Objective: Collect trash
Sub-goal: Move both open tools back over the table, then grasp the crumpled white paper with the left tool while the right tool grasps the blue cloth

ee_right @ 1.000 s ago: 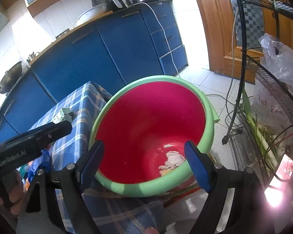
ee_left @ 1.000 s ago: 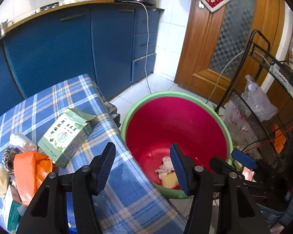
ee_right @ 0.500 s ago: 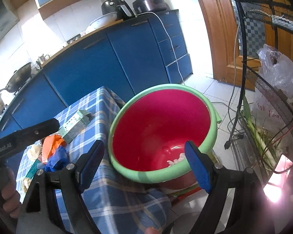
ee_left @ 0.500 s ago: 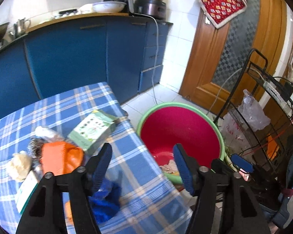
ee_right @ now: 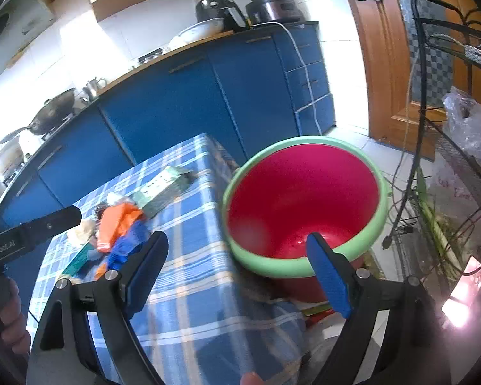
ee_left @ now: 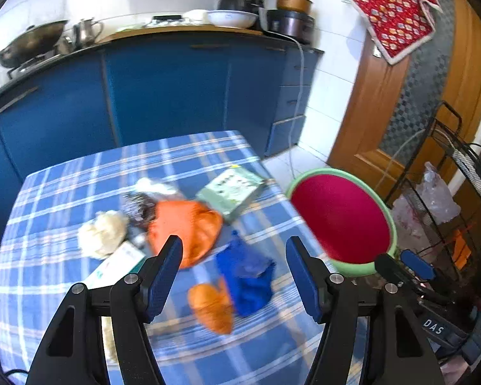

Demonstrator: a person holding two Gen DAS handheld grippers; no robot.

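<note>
Trash lies on the blue plaid table [ee_left: 64, 186]: an orange bag [ee_left: 182, 227], a blue wrapper [ee_left: 247, 272], a small orange piece [ee_left: 213, 308], a green box [ee_left: 231, 189], a cream wad [ee_left: 101, 234] and a white-green carton [ee_left: 115, 264]. A red basin with a green rim [ee_left: 343, 218] stands off the table's right edge. My left gripper [ee_left: 234, 276] is open and empty above the blue wrapper. My right gripper [ee_right: 237, 272] is open and empty near the basin [ee_right: 304, 199]. The orange bag [ee_right: 118, 221] and green box [ee_right: 163, 189] show there too.
Blue kitchen cabinets [ee_left: 163, 89] stand behind the table with a wok [ee_left: 32, 41] and appliances on top. A wooden door [ee_left: 410, 96] and a black wire rack [ee_left: 458, 192] with plastic bags are at the right. A white cable [ee_right: 308, 73] hangs down the cabinets.
Both grippers have pulled back and up from the basin. The left one swung left over the table, bringing the trash pile into view. Both stay open and empty.
</note>
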